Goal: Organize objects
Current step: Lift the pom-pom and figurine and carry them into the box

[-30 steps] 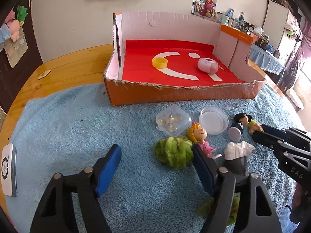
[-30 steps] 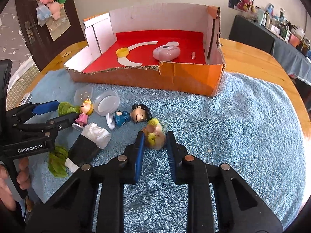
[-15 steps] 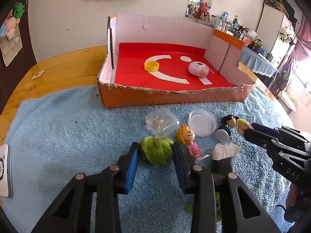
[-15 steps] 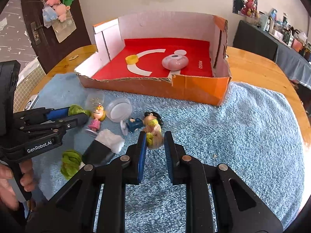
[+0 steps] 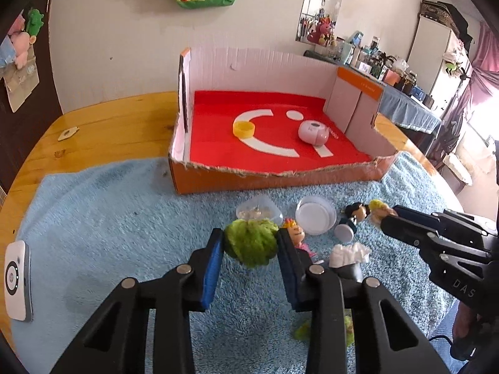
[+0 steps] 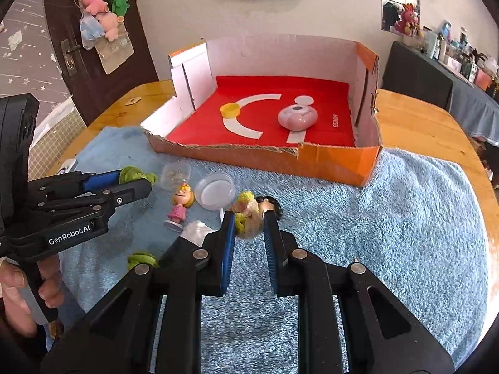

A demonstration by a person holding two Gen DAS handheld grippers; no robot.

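Blue pads of the left gripper (image 5: 250,247) are being pressed against a fuzzy green ball of yarn-like fibre (image 5: 251,243), which is being held clear of the light blue fleecy towel (image 5: 118,233). Its jaws have just been closing, with that green ball between them. A small yellow-haired toy figure (image 6: 248,216) is being clamped between the pads of the right gripper (image 6: 248,227), whose jaws are being kept nearly together. Just beyond the tools, a blonde doll in a pink dress (image 6: 181,202), a round clear plastic lid (image 6: 215,193), a clear plastic case (image 5: 257,210) and a black-haired toy figure (image 5: 355,215) are lying on the towel, close to one another. Further back, an orange cardboard tray with a red floor (image 5: 249,184) is standing on the towel's far edge; a yellow bottle cap (image 5: 244,129) and a pink rounded gadget (image 5: 312,131) are lying inside it, well apart. A hand (image 6: 18,286) is being wrapped around the left tool's handle.
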